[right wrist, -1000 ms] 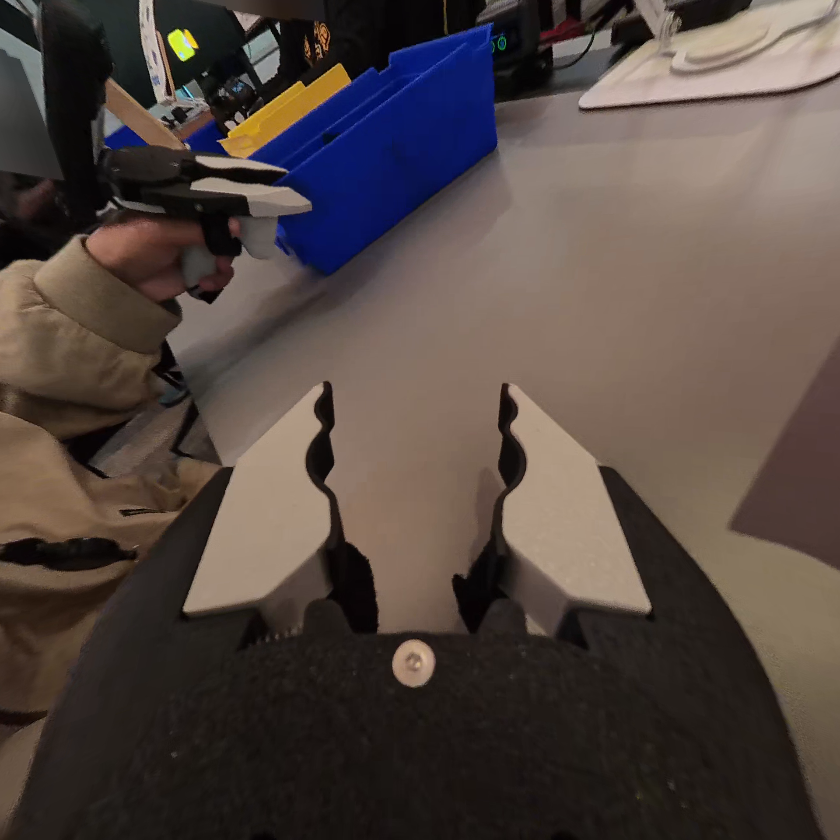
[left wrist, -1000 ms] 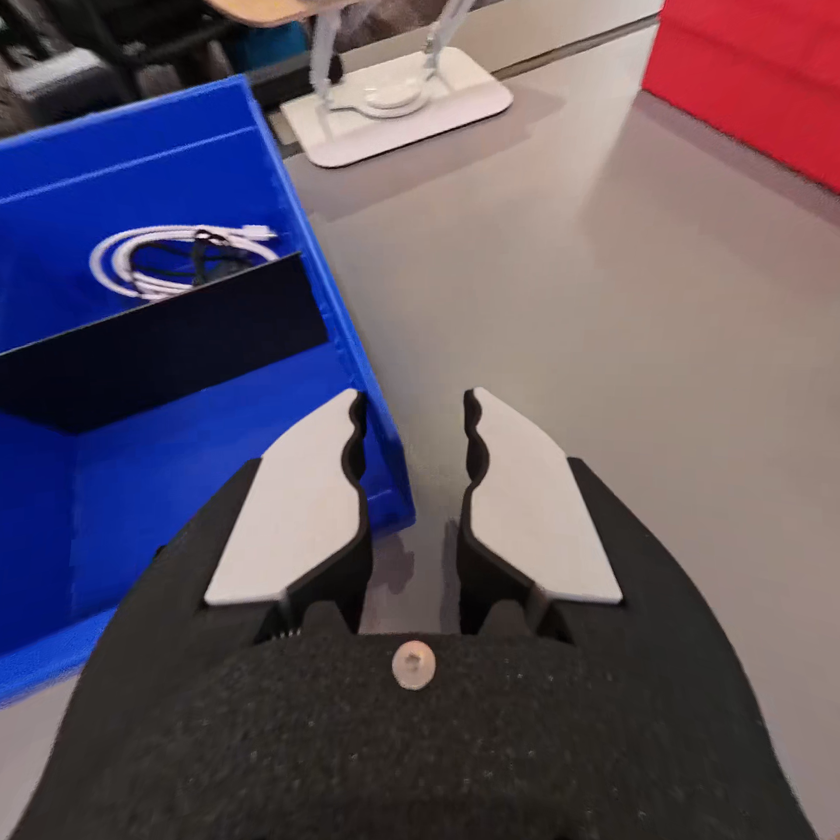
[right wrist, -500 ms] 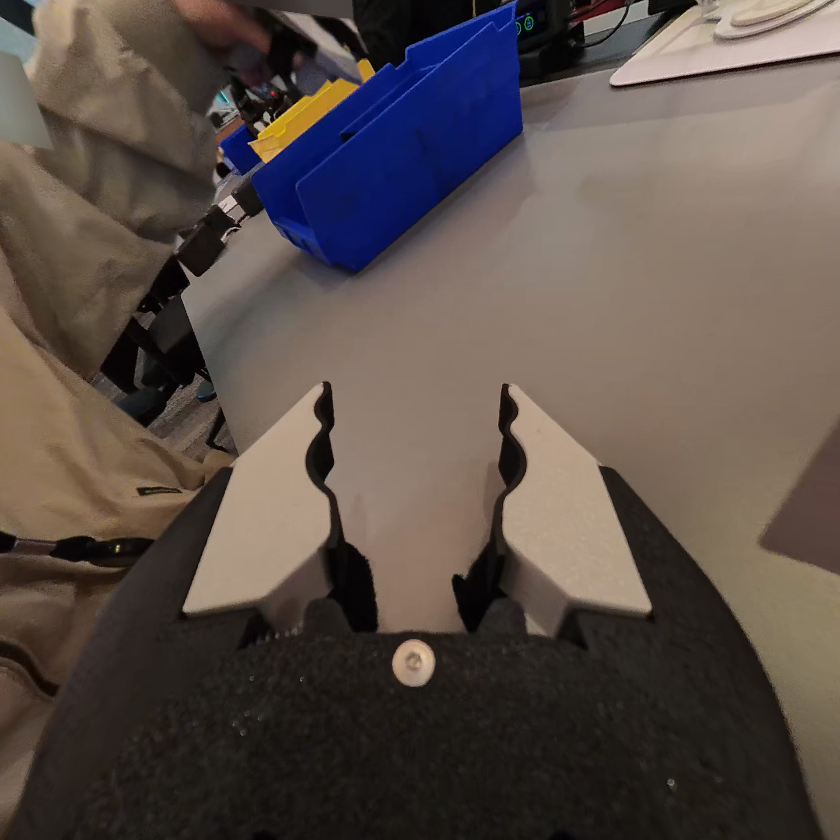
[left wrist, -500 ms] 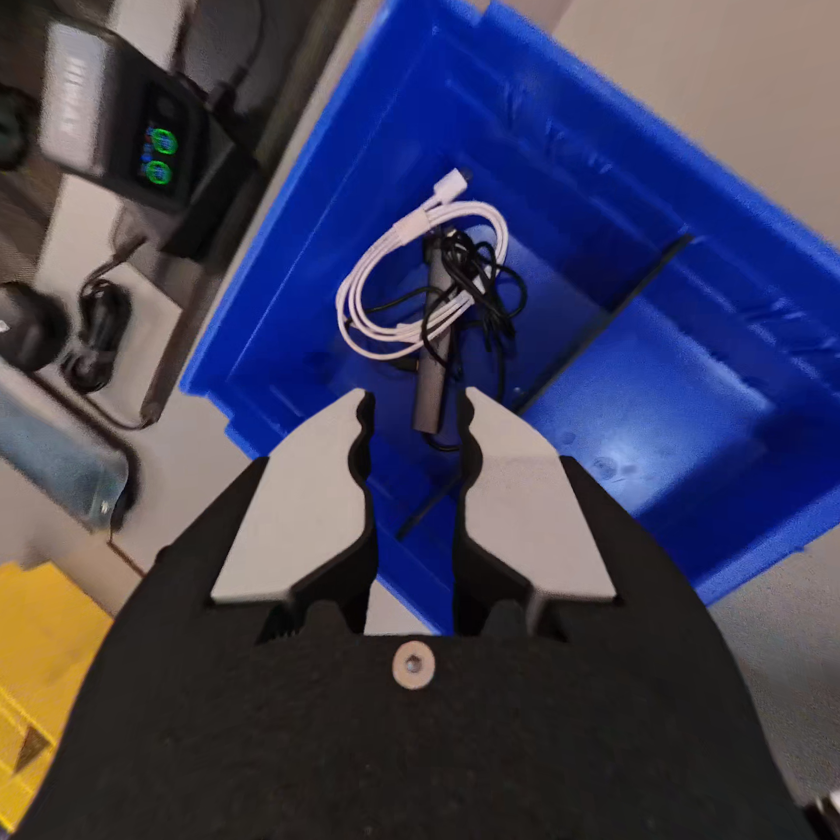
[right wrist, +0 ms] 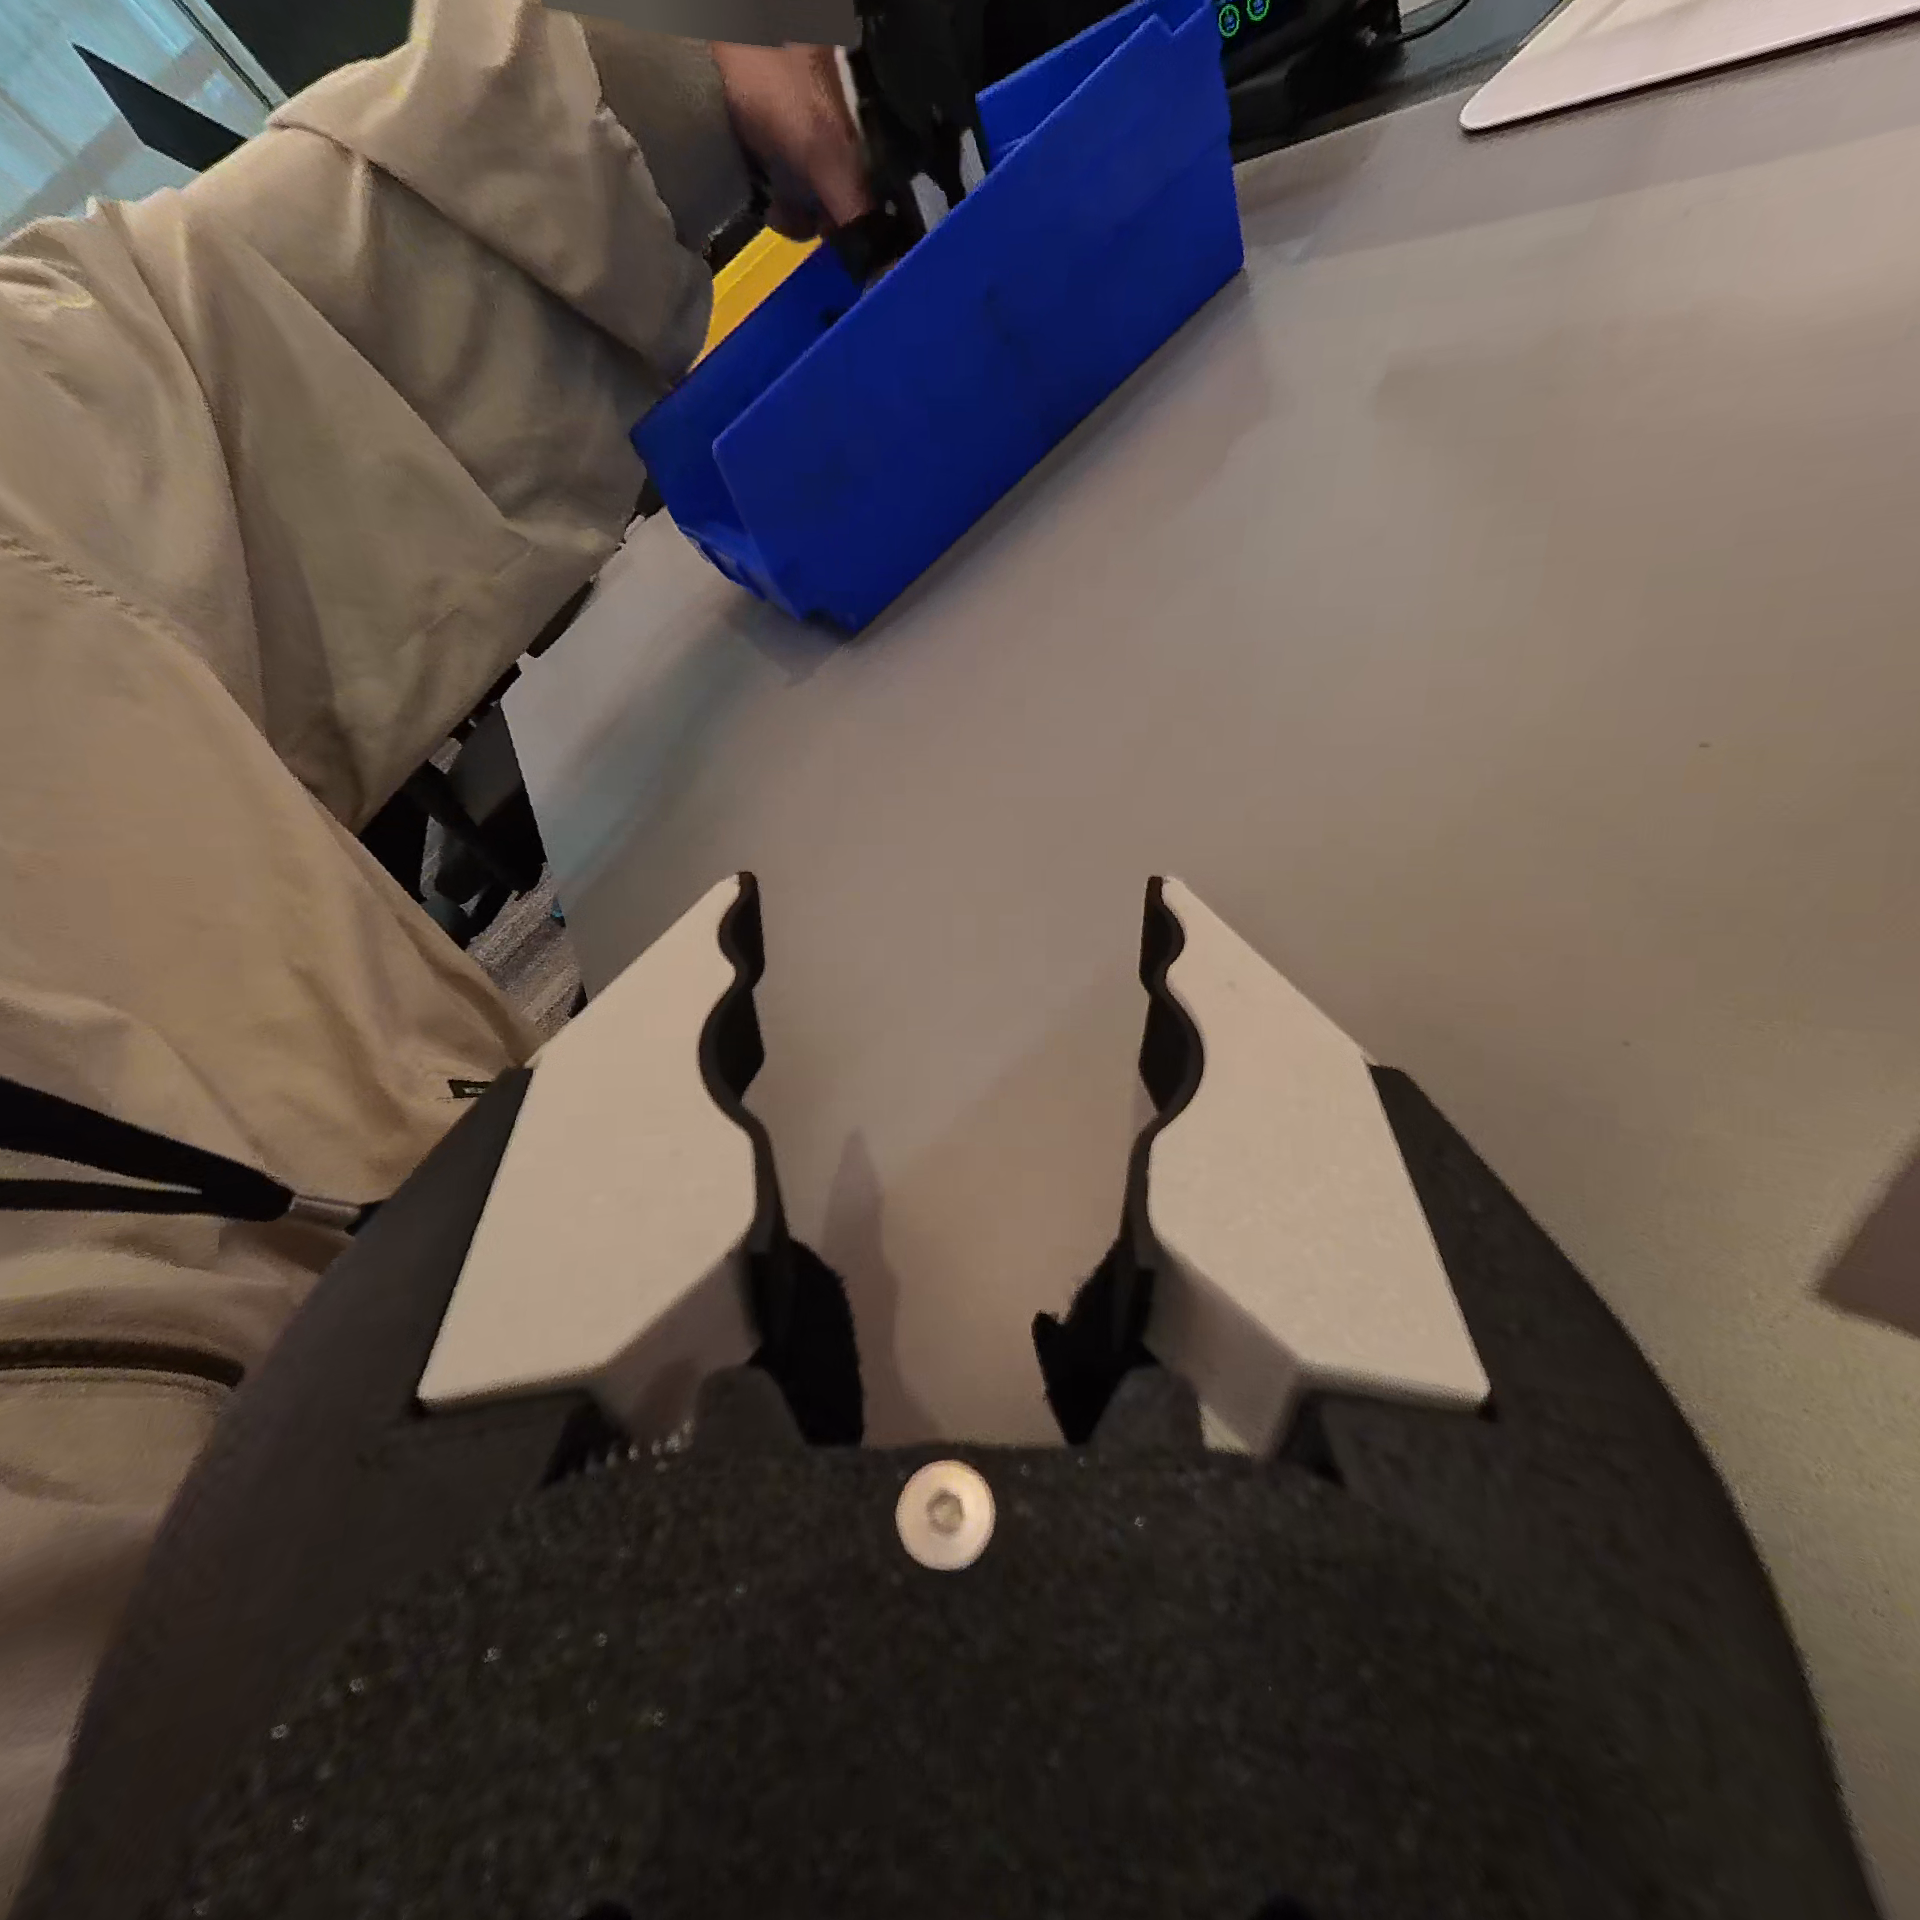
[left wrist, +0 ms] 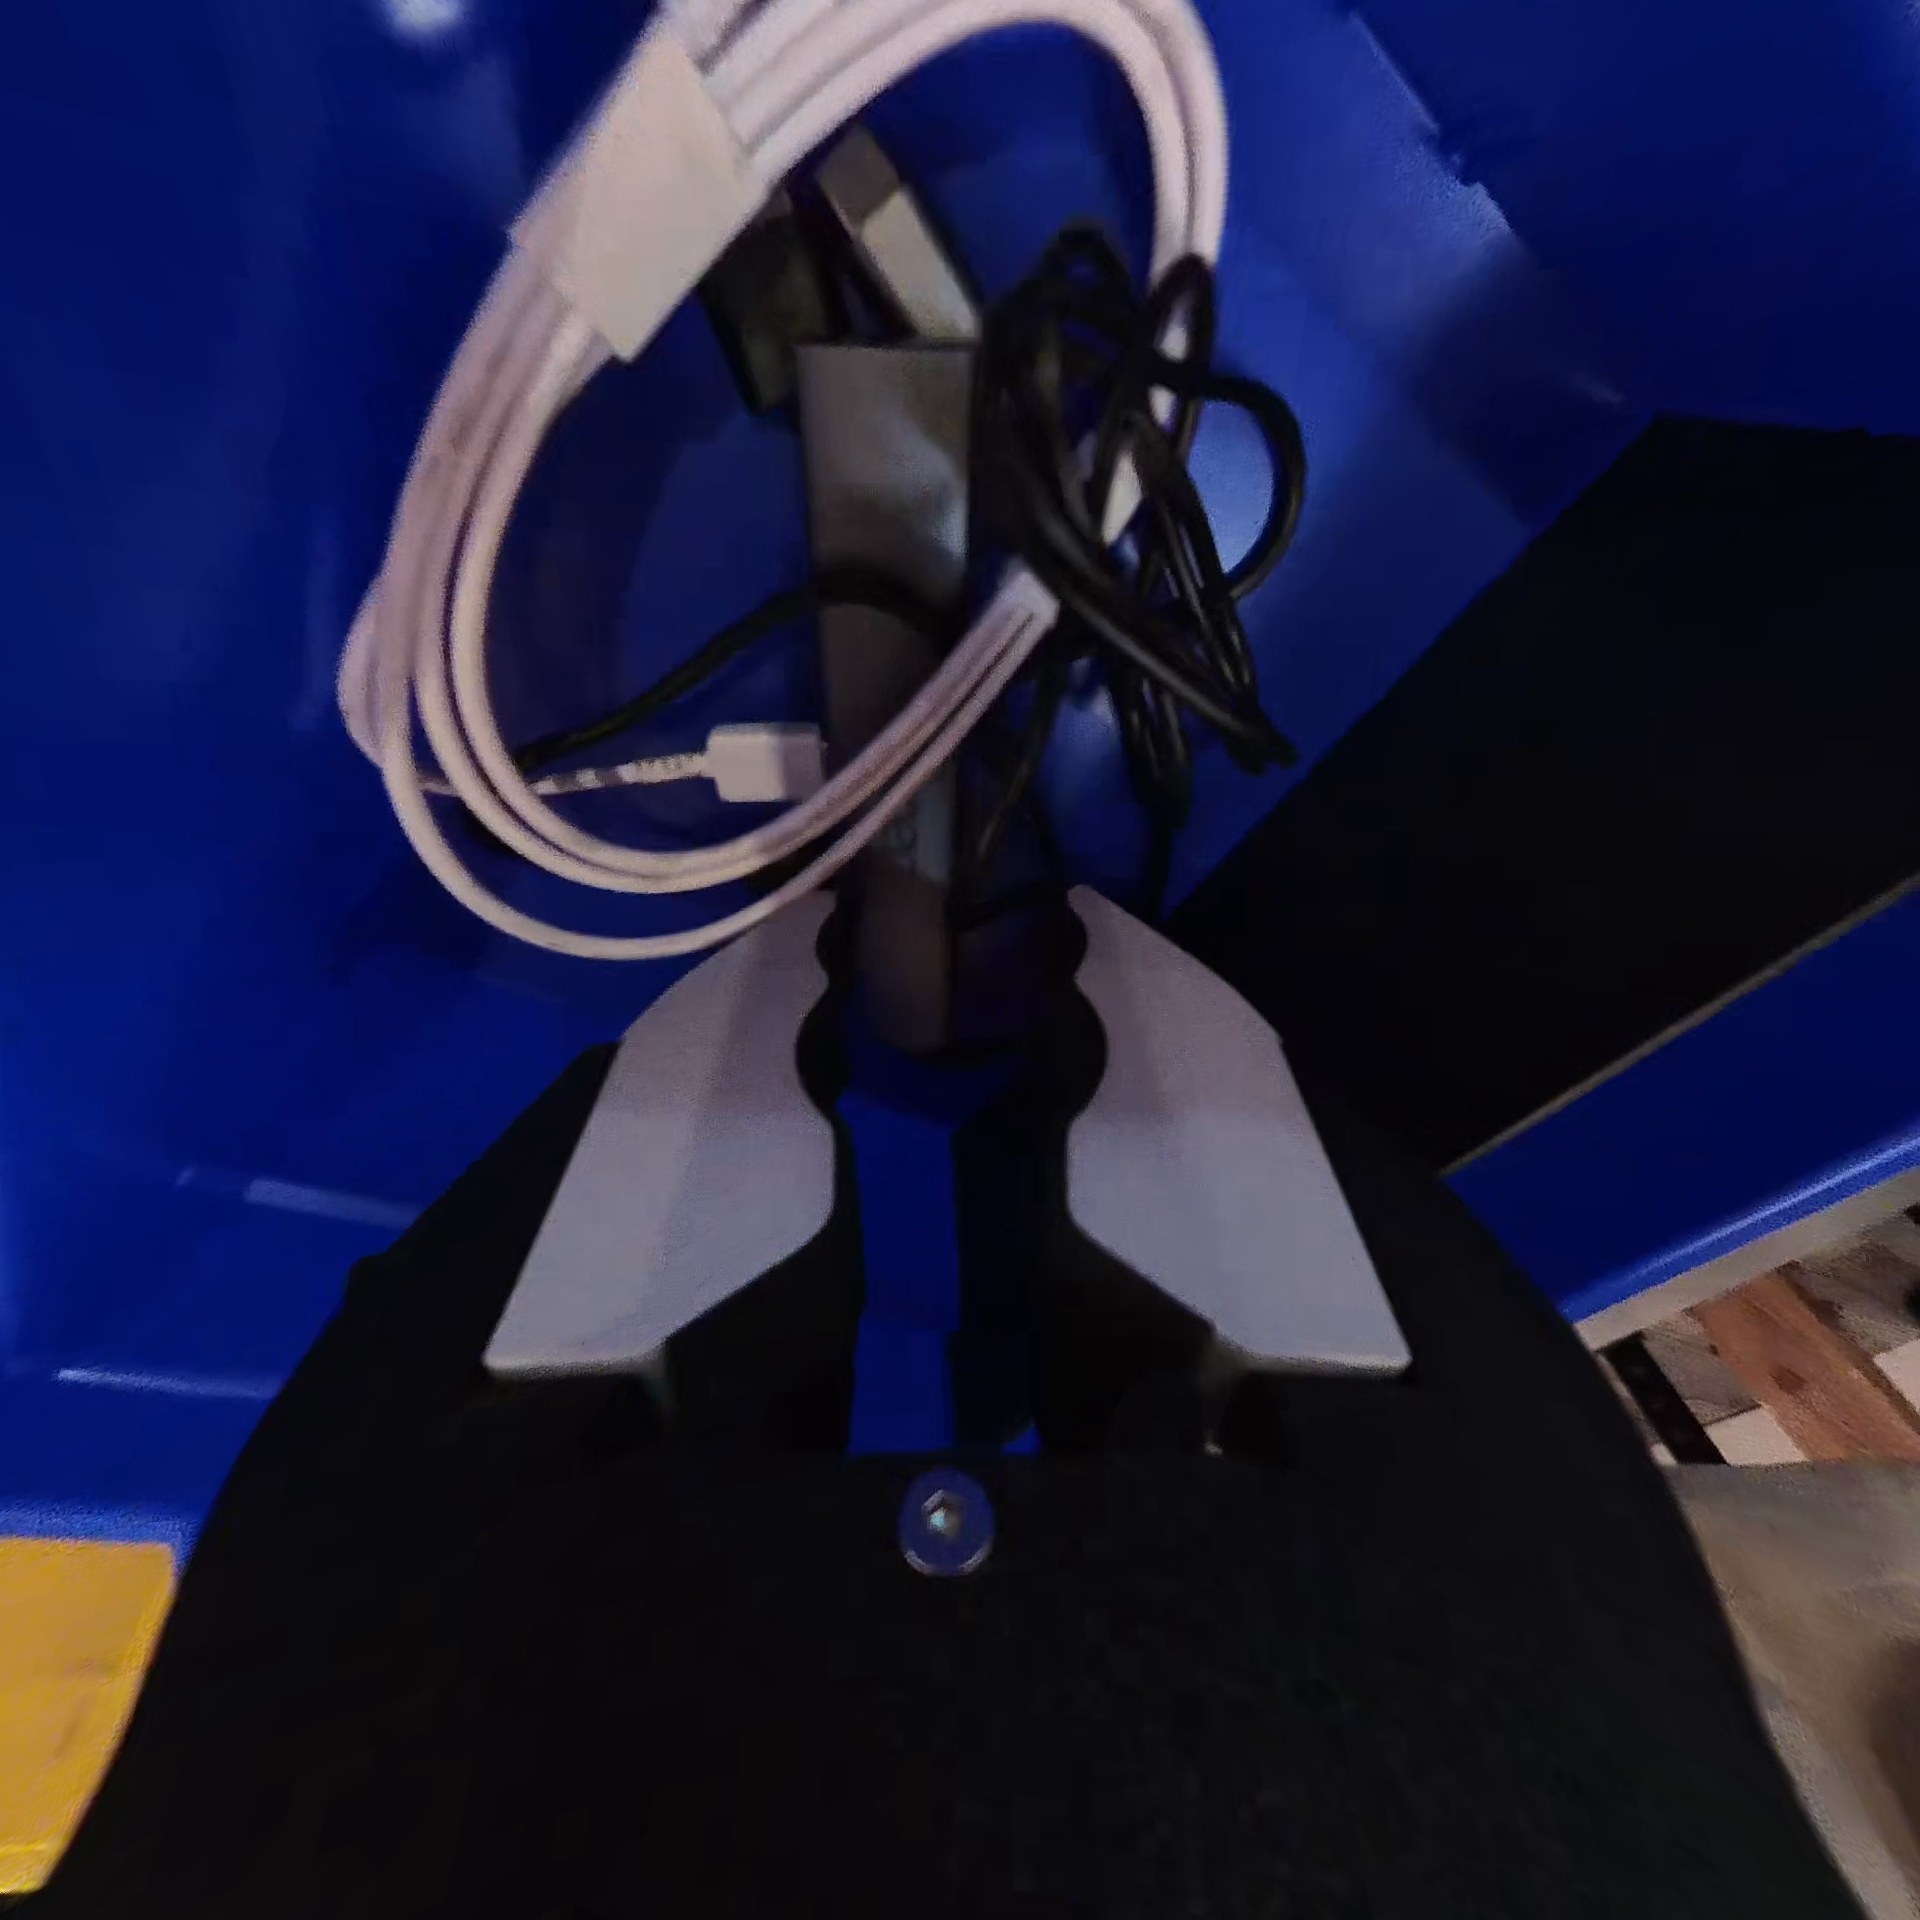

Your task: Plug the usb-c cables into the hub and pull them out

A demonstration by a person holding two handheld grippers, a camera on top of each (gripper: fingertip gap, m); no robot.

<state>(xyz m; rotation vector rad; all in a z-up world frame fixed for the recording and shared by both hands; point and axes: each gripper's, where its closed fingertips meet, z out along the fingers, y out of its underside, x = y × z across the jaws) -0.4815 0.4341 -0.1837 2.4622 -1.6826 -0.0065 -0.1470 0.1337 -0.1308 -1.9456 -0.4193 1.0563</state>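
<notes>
In our left wrist view, a strip of yellow (left wrist: 73, 1704) shows at the near left edge, outside the blue bin (left wrist: 208, 582) that fills most of the frame. Inside the bin, a coiled white cable (left wrist: 447, 665) lies to the left, its loops crossing over a slim grey hub (left wrist: 883, 540) that runs lengthwise from far to near. A bundle of black cable (left wrist: 1164, 540) is tangled just right of the hub and partly over it. Our left gripper (left wrist: 951, 914) is down in this compartment, fingers apart, with the near end of the hub lying between the tips; the picture is blurred, so we cannot tell whether the pads touch it. To the right stands the bin's black divider (left wrist: 1558, 790), and beyond the bin wall a bit of wood and pale floor shows at the near right.

In our right wrist view, a beige sleeve (right wrist: 312, 436) fills the left side, reaching to the far end of the blue bin (right wrist: 987, 384), where the hand (right wrist: 800, 135) and the dark body of the left gripper dip in. Our right gripper (right wrist: 951, 894) hovers low over the bare grey table (right wrist: 1455, 623), well apart from the bin, its fingers spread wide and holding nothing. A white pad (right wrist: 1662, 52) lies at the far right.
</notes>
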